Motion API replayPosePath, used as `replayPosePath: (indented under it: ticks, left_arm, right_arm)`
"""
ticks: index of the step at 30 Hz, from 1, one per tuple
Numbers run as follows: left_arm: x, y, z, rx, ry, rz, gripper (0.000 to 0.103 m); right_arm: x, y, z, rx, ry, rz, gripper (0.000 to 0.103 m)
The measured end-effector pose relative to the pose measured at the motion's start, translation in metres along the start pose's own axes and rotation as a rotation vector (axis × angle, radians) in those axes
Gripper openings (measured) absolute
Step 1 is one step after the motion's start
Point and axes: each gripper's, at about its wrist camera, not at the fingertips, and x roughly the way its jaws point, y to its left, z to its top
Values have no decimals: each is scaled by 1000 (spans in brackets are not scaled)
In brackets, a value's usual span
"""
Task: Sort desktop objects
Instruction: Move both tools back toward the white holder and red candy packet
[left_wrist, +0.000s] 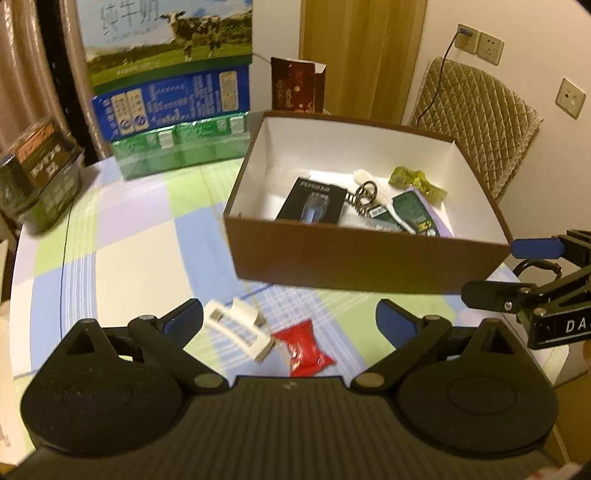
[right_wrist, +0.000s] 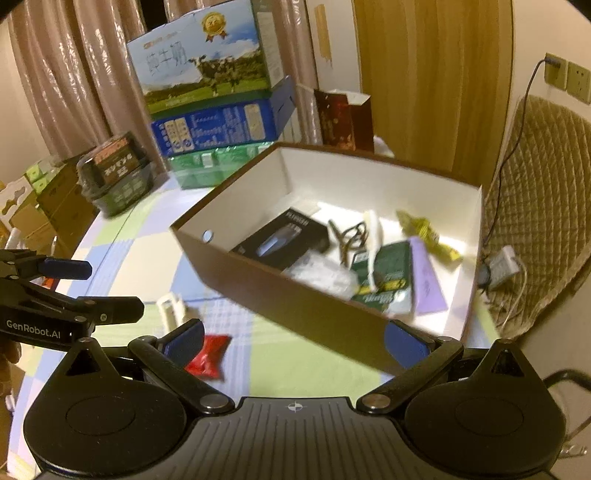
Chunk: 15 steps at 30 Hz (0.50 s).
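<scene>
Checked cloth is covering the table (left_wrist: 122, 258), and stacked cartons (left_wrist: 173, 92) are standing at its far edge in front of the curtains. Sitting on the cloth, the brown box (left_wrist: 369, 258) is already holding a black packet (left_wrist: 314, 203), a metal spring (left_wrist: 364, 197), a green packet (left_wrist: 415, 214) and a yellow wrapper (left_wrist: 417, 181). Still lying outside it are a white clip (left_wrist: 238, 326) and a red packet (left_wrist: 304, 349), both just in front of the box's near wall. Hovering above them, the left gripper (left_wrist: 290, 319) is spread wide and holding nothing; the right gripper (right_wrist: 293, 339) is likewise wide open and empty, with its right finger close to the box's near wall. Since clip and packet are lying nearly touching, closing on one is likely to nudge or drag the other. Slick foil could be slipping from the pads. Both tools are crowding the same spot, so a collision, or a knock that shoves the box, seems possible.
</scene>
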Motion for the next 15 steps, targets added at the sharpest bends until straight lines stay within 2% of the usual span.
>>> replayPosePath:
  ticks: [15]
  left_arm:
    - [-3,23,-56,-59,99,46,98]
  right_arm:
    - [10,30,-33,-5,103,53,101]
